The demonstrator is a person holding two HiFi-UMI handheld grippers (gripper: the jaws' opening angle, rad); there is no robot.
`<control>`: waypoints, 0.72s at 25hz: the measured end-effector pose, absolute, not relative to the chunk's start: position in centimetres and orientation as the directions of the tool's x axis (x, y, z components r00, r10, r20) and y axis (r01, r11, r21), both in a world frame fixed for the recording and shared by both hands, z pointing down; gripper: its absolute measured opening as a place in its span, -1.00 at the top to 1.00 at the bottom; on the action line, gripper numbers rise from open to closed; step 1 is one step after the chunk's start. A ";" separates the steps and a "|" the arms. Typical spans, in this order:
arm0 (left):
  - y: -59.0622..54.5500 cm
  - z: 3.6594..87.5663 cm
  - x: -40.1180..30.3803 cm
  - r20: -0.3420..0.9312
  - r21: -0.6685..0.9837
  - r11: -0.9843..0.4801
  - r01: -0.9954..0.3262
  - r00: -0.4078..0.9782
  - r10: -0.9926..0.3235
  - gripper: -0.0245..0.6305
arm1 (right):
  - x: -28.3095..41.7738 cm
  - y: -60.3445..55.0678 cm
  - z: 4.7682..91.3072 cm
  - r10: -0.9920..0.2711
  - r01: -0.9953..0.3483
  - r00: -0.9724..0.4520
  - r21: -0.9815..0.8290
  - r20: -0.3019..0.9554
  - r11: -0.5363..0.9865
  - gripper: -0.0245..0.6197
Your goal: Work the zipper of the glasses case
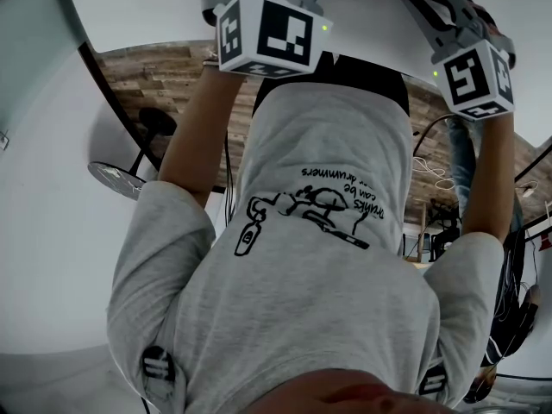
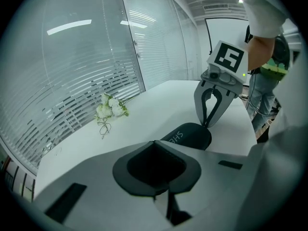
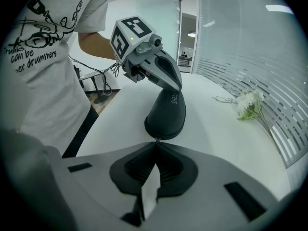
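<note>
Glasses case point(image 3: 166, 114), contents unseen

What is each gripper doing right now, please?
Left gripper: closed on one end of the glasses case.
Right gripper: closed, apparently pinching the zipper pull at the case's other end.

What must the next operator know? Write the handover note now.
Left claw: shut, tips at one end of the glasses case; whether it pinches the case is unclear.
Right claw: shut at the opposite end, apparently on the zipper pull.
Case lies flat on the white table and looks closed.
Done: both ends reached.
Left: run the zipper along the case.
</note>
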State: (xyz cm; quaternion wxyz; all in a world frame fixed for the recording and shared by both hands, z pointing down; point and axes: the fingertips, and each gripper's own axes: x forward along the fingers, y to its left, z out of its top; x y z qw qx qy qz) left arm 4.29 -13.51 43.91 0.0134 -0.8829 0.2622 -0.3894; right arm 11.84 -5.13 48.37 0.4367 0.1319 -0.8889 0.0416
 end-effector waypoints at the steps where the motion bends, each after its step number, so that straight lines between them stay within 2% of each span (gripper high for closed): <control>1: -13.6 43.9 4.1 0.680 -0.230 -0.861 -0.453 0.559 -0.475 0.86 | 11.6 -5.1 48.3 -0.197 -0.280 -0.587 0.032 0.785 0.959 0.91; 11: -13.7 43.8 3.2 0.672 -0.244 -0.858 -0.452 0.559 -0.485 0.86 | 8.8 -3.6 48.1 -0.210 -0.404 -0.631 -0.085 0.747 0.911 0.90; 18: -13.6 43.4 3.6 0.669 -0.251 -0.857 -0.451 0.559 -0.490 0.86 | 7.1 -2.6 47.6 -0.285 -0.535 -0.645 -0.153 0.709 0.831 0.90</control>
